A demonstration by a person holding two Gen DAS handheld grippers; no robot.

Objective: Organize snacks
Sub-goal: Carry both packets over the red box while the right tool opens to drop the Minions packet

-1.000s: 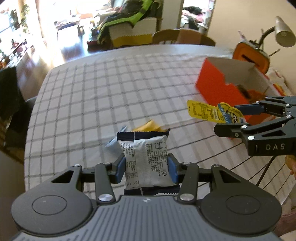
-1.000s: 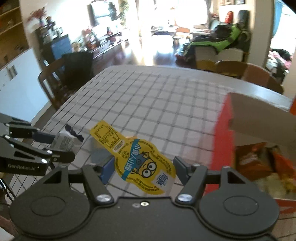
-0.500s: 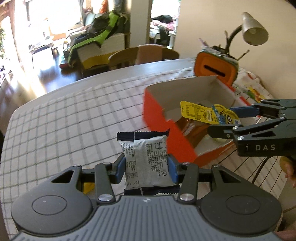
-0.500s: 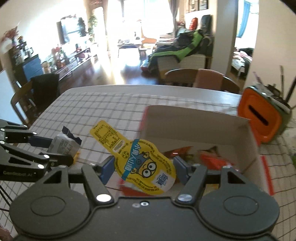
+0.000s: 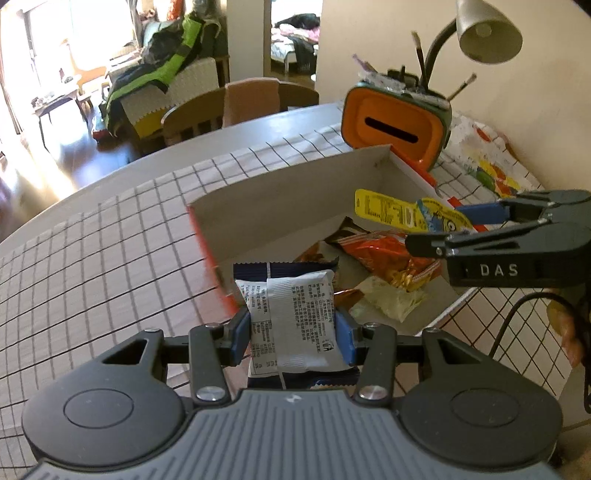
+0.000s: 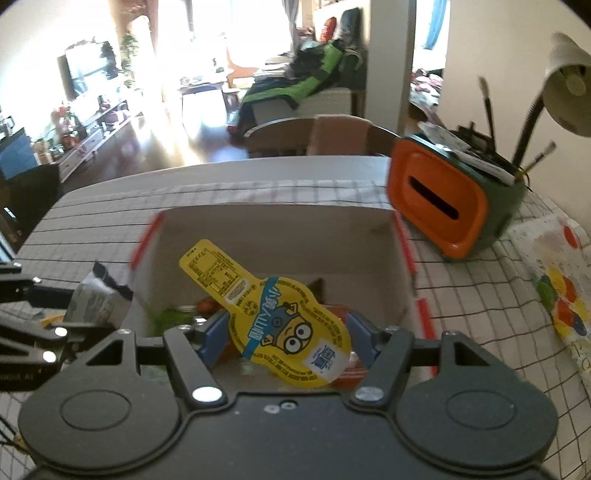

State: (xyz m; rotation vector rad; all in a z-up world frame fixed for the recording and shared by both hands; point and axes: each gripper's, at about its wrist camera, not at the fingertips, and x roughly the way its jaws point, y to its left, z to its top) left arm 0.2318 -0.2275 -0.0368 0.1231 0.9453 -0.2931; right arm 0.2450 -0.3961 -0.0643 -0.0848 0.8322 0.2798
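Note:
My left gripper (image 5: pixel 291 328) is shut on a silver and dark blue snack packet (image 5: pixel 291 314) and holds it over the near left corner of the orange cardboard box (image 5: pixel 280 192). My right gripper (image 6: pixel 286 332) is shut on a yellow cartoon-face snack pouch (image 6: pixel 280 314) and holds it above the box (image 6: pixel 273 229). The box holds several snack bags, among them an orange one (image 5: pixel 388 251). The right gripper also shows in the left wrist view (image 5: pixel 436 229), and the left one's packet shows in the right wrist view (image 6: pixel 98 299).
An orange and green pen holder (image 5: pixel 395 125) stands behind the box, with a desk lamp (image 5: pixel 487 33) above it. A colourful printed cloth (image 6: pixel 561 291) lies to the right. The checked tablecloth (image 5: pixel 92 236) stretches left. A chair (image 5: pixel 240 107) stands at the far edge.
Both grippers have swung right from the open table to over the box, each still holding its snack. The box now fills the middle of both views.

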